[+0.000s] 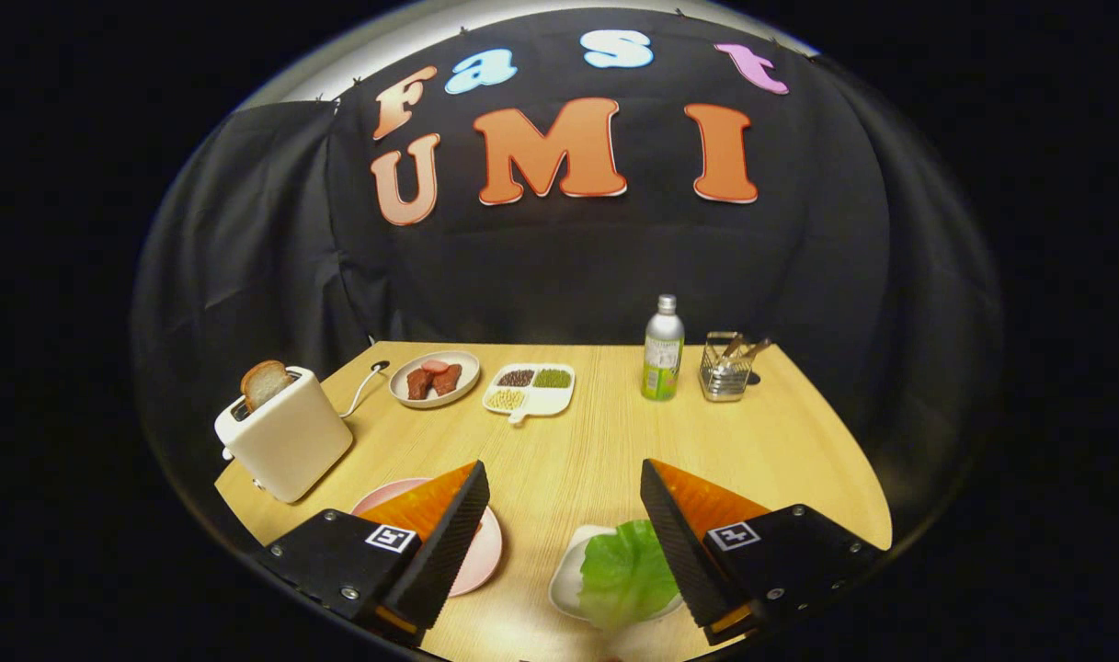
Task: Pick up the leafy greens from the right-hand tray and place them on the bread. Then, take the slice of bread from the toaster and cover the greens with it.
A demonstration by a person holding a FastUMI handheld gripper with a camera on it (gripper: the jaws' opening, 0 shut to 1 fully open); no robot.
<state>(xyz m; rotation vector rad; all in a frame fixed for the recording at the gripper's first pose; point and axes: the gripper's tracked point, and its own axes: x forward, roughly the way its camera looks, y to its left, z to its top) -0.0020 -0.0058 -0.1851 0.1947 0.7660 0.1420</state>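
Observation:
A green lettuce leaf lies on a small white tray close to me, just inside the right finger and partly hidden by it. A pink plate sits under the left finger; what lies on it is hidden. At the table's left stands a cream toaster with a slice of bread sticking up out of its slot. My gripper hovers above the table's near edge, open wide, with nothing between its fingers.
Far side of the wooden table: a plate of red meat slices, a white divided dish of beans, a green-labelled bottle and a wire cutlery holder. The toaster's cord runs to the back.

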